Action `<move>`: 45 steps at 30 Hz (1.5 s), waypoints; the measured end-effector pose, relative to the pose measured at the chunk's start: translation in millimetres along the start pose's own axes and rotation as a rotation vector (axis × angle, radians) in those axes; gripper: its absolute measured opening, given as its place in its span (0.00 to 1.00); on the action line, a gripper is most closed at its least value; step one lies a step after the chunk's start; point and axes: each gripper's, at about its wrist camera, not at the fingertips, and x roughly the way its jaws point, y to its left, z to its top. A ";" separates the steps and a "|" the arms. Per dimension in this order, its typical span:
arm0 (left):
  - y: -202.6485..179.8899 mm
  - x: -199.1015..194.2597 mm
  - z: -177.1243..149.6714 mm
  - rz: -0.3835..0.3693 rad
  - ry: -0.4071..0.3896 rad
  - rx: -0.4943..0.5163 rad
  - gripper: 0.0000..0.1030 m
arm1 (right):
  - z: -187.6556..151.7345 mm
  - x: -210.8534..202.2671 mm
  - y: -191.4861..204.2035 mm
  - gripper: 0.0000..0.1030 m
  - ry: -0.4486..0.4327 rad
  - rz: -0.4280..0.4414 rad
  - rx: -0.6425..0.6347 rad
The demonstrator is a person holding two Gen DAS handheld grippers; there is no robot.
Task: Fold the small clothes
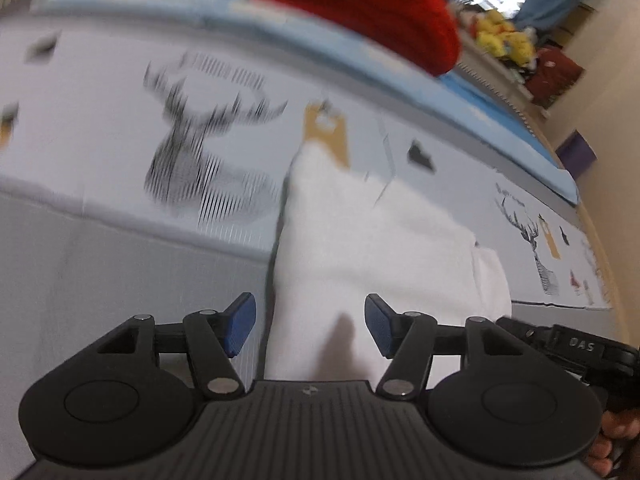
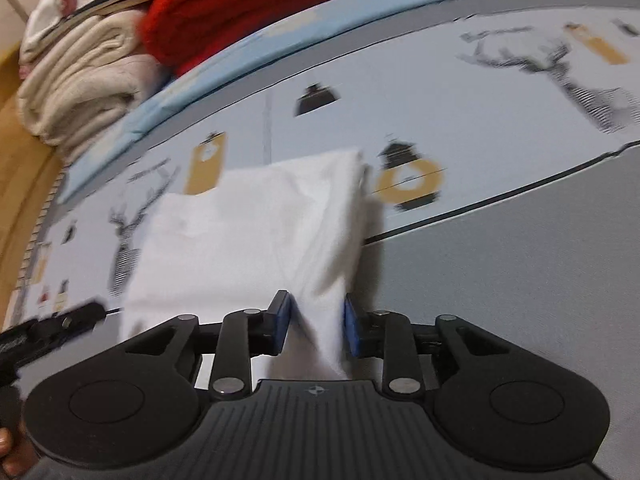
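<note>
At the bottom of the left wrist view, our left gripper (image 1: pixel 310 330) has its blue-padded fingers (image 1: pixel 240 330) spread wide. The white folded cotton garment (image 1: pixel 360 240) runs up between them, but the pads are clear of it. In the right wrist view, our right gripper (image 2: pixel 316 324) shows fingers (image 2: pixel 278 326) set narrower, flanking a raised ridge of the same garment (image 2: pixel 248 236). A slim gap shows on each side, so we read them as not pinching.

The garment lies in the centre of both views on a pale sheet printed with deer heads and lanterns (image 2: pixel 480 100), which covers the grey bench (image 2: pixel 540 280). It looks already folded into a compact rectangle. Both views are motion-blurred.

To do this step well, we would judge it best to let the cloth drop free of both pads, then lift straight off so no corner drags and opens the fold. A light press along the ridge would flatten it.

Farther back, a red knitted garment (image 1: pixel 360 0) sits at the top of each view, with a cream folded towel (image 2: pixel 76 92) at upper left in the right view.
</note>
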 end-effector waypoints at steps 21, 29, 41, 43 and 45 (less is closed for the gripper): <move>0.6 21.5 -16.9 -0.062 0.151 -0.087 0.49 | -8.1 -10.9 -13.8 0.33 0.084 0.008 -0.020; -7.6 25.5 -26.1 -0.027 0.191 0.029 0.41 | -17.4 -8.2 -16.1 0.42 0.161 -0.036 -0.077; -14.8 28.3 -28.8 -0.035 0.204 0.049 0.30 | -13.4 -17.9 -22.7 0.17 0.127 -0.021 -0.064; -13.6 27.8 -29.3 -0.037 0.211 0.045 0.30 | -14.5 -17.2 -22.4 0.25 0.135 -0.046 -0.084; -14.0 27.1 -31.1 -0.029 0.220 0.054 0.30 | -16.3 -16.3 -24.9 0.35 0.153 -0.068 -0.094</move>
